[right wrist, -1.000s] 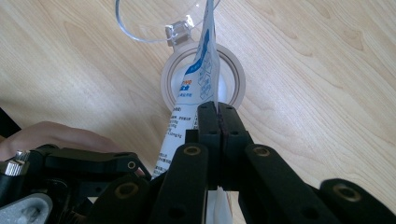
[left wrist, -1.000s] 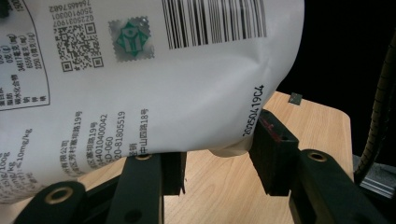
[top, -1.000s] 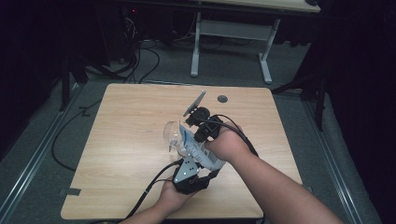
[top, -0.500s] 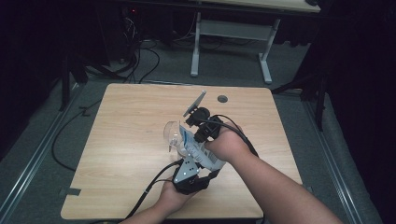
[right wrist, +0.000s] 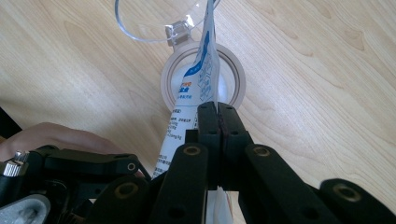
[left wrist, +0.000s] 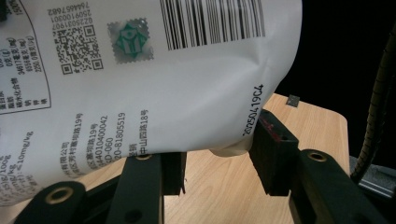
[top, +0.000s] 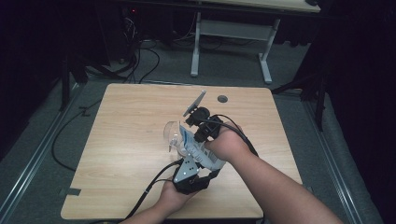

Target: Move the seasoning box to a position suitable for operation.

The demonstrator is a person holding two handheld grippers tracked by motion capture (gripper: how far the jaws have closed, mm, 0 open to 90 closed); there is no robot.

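A white printed pouch [left wrist: 163, 84] with a barcode hangs over a round clear jar [right wrist: 231, 88] standing on the wooden table [top: 130, 121]. The jar's hinged clear lid [right wrist: 159, 18] is flipped open, and the pouch's [right wrist: 196, 84] lower corner points into the mouth. My right gripper [right wrist: 217, 109] is shut on the pouch's thin edge from above. My left gripper [left wrist: 219, 163] is closed on the pouch's fat end, its pads pressing both sides. In the high view both hands meet at the table's middle front, with the pouch [top: 192, 145] between them and the jar [top: 173, 135] just left.
A small round grommet [top: 222, 99] sits near the table's far edge. Cables trail from both grippers toward the front edge. Beyond the table stand a white-legged desk [top: 229, 42] and floor cables [top: 140, 60] in the dark.
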